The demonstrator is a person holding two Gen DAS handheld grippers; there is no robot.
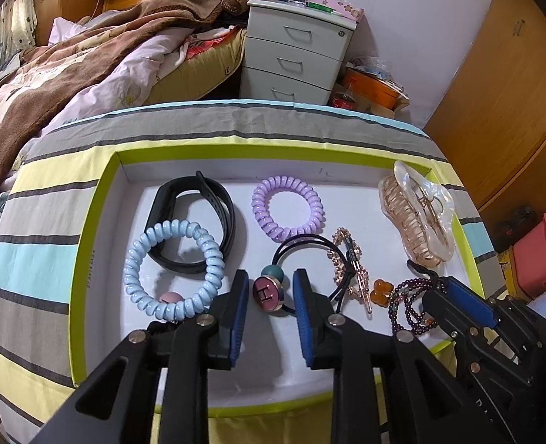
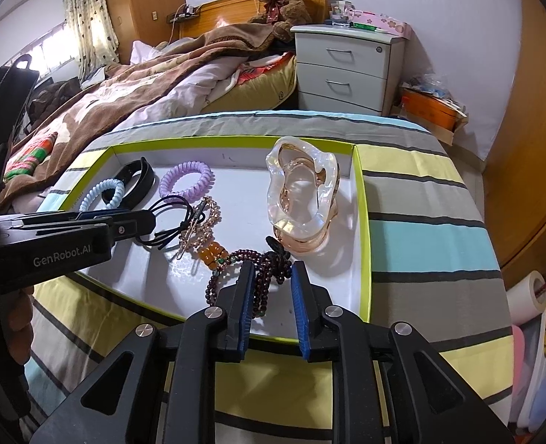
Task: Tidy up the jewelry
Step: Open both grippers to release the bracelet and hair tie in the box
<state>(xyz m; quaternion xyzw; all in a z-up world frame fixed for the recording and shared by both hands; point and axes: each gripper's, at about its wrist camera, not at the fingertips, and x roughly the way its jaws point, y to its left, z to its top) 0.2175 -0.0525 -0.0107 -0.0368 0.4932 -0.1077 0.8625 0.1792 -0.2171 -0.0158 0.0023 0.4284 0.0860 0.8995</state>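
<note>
A white tray with a lime rim (image 1: 99, 222) (image 2: 361, 222) lies on a striped cloth. It holds a black wristband (image 1: 195, 222), a blue spiral hair tie (image 1: 173, 270), a purple spiral hair tie (image 1: 287, 207), a gold chain clip (image 1: 350, 262) and a clear claw clip (image 1: 417, 214) (image 2: 302, 192). My left gripper (image 1: 270, 277) is open, its pads either side of the pink H charm (image 1: 267, 292) on a black elastic, not pressing it. My right gripper (image 2: 273, 270) is open over the dark bead bracelet (image 2: 261, 259). The beads lie against its left pad.
The striped cloth (image 2: 421, 229) hangs over the table's edges. Behind it stand a bed with a brown blanket (image 1: 69, 63) and white bedside drawers (image 1: 295, 55). A wooden wardrobe (image 1: 513, 111) is at the right, with a pink bin (image 1: 539, 259) below it.
</note>
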